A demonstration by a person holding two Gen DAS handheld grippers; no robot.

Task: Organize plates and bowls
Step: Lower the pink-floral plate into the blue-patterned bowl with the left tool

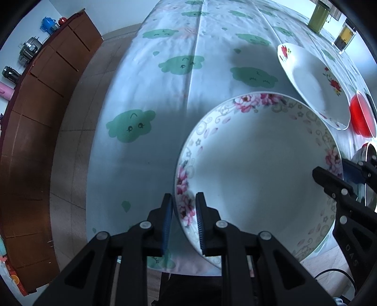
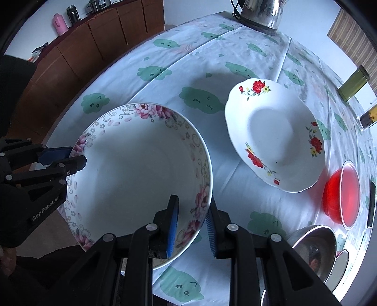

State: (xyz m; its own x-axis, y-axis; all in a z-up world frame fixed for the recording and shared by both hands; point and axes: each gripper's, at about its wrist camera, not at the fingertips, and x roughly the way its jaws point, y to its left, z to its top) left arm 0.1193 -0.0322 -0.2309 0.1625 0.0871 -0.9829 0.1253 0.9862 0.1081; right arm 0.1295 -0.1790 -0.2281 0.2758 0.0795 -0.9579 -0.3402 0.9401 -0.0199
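- The large bowl with pink flowers (image 2: 141, 179) fills the lower left of the right wrist view and the lower right of the left wrist view, above the near edge of the table

- The left gripper (image 1: 182, 219) is clamped on the bowl's rim at the bottom centre of its own view: 1 blue pad outside the wall, 1 inside, a pink bloom between them

- The right gripper (image 2: 192, 226) pinches the opposite side of the rim at the bottom centre of its view, 1 finger inside the bowl and 1 outside, pads against the wall

- In the right wrist view the left gripper shows at the left edge, on the bowl's far rim

- The plate with red flowers (image 2: 275, 136) lies on the tablecloth (image 2: 179, 70) in the middle right of that view, just beside the bowl and apart from it

- A red bowl (image 2: 341, 195) sits at the right edge, next to the plate

- A metal bowl (image 2: 313, 249) rests in the lower right corner

- A steel kettle (image 2: 261, 11) stands at the top, at the table's far end

- A wooden cabinet (image 2: 77, 47) runs along the upper left
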